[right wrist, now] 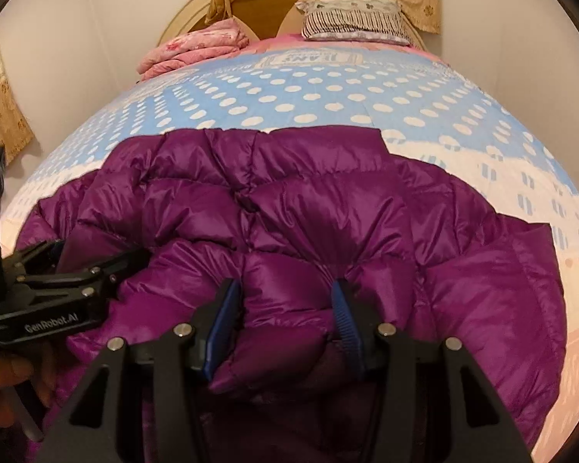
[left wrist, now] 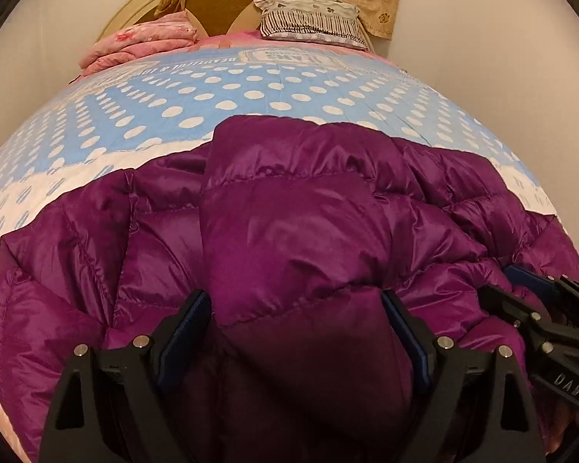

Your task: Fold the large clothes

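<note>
A purple quilted down jacket lies spread on the bed, with a sleeve or panel folded over its middle; it also fills the right wrist view. My left gripper has its jaws wide apart around a thick fold of the jacket at its near edge. My right gripper has its jaws closed in on a puffy fold of the jacket near the hem. Each gripper shows at the edge of the other's view: the right one, the left one.
The bed is covered by a blue quilt with white dots. A folded pink blanket and a striped pillow lie at the headboard. Pale walls stand on both sides.
</note>
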Tool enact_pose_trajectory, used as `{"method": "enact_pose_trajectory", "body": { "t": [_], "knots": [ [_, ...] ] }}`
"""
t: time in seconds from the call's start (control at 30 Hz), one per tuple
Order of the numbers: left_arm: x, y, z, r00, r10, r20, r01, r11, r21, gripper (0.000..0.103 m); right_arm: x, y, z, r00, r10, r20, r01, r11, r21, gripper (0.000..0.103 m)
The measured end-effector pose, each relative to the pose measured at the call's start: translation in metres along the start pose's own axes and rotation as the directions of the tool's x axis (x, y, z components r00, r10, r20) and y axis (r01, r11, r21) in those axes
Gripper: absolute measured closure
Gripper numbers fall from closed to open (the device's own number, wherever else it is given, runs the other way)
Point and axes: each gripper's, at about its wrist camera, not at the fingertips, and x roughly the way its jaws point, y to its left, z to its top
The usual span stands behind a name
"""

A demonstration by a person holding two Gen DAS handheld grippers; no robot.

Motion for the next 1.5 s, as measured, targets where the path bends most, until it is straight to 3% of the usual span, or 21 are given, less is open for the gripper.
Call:
{"method": "enact_pose_trajectory", "body": {
  "t": [0.37, 1.5],
  "knots": [
    [0.009, -0.007, 0.002, 0.998, 0.066, -0.018, -0.065, 0.997, 0.033, 0.01, 0.002, 0.0, -0.004, 1.0, -0.004, 0.005, 0.004, 1.0, 0.001, 0.049],
    [0.013, -0.007, 0.002, 0.994, 0.111, -0.022, -0.11, 0.993, 0.041, 0.004, 0.007, 0.003, -0.005, 0.999, -0.037, -0.002, 0.037, 0.999, -0.017, 0.049]
  ]
}}
